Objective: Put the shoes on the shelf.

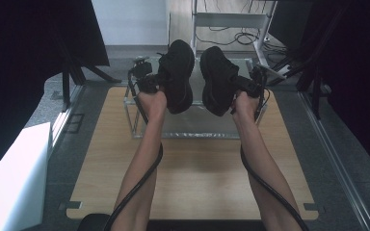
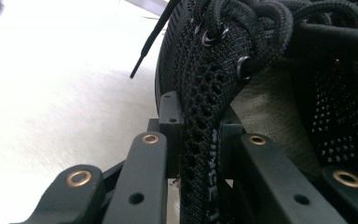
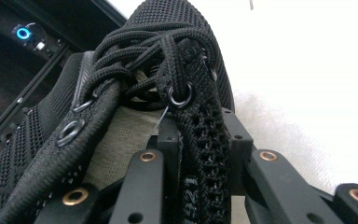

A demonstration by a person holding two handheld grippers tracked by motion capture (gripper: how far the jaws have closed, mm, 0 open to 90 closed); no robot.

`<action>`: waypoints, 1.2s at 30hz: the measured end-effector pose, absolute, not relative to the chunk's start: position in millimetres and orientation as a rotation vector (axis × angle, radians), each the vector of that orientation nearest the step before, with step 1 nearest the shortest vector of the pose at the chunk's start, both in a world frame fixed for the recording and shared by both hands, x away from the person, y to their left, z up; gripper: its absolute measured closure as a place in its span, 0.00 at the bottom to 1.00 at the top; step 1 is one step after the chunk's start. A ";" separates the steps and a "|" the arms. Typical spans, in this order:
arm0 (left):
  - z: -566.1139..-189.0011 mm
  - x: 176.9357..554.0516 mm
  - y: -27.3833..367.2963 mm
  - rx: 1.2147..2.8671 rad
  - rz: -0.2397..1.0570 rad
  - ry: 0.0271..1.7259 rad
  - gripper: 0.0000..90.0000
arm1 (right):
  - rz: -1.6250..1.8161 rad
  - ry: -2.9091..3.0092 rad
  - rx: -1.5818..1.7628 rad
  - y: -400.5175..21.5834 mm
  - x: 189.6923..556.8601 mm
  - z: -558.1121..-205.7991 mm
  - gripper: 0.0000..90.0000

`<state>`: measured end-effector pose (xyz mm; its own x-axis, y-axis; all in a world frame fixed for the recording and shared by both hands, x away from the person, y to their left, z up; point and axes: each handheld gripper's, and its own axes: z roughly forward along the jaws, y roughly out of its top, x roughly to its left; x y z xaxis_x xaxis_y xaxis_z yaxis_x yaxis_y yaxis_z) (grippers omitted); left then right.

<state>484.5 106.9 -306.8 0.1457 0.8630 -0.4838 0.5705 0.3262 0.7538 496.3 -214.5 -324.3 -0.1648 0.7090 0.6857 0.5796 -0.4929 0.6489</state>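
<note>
The high view is looking forward and down on the table (image 1: pixel 192 168). Each gripper view is peering along its own jaws, very close, at a shoe (image 2: pixel 214 93) (image 3: pixel 186 93) also showing from above.

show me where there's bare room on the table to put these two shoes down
The near half of the wooden table, between the clear rack and the front edge, is bare apart from the forearms. It is crowded above the rack, where both shoes hang.

A pale wooden worktop (image 1: pixel 192 178) was seen on a grey floor (image 1: pixel 327 159), and a clear, open-topped box (image 1: pixel 139 126) was set directly on its far half.
</note>
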 end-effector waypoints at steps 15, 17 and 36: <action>-301.5 502.1 87.1 1.469 0.408 1.578 0.81 | 1.509 1.588 1.866 -186.2 509.9 -314.2 0.77; -302.3 503.2 86.2 1.471 0.405 1.579 0.80 | 1.505 1.590 1.866 -184.6 510.3 -314.3 0.75; -299.8 491.9 101.5 1.475 0.251 1.396 0.41 | 1.819 1.697 1.740 -197.2 507.0 -318.4 0.42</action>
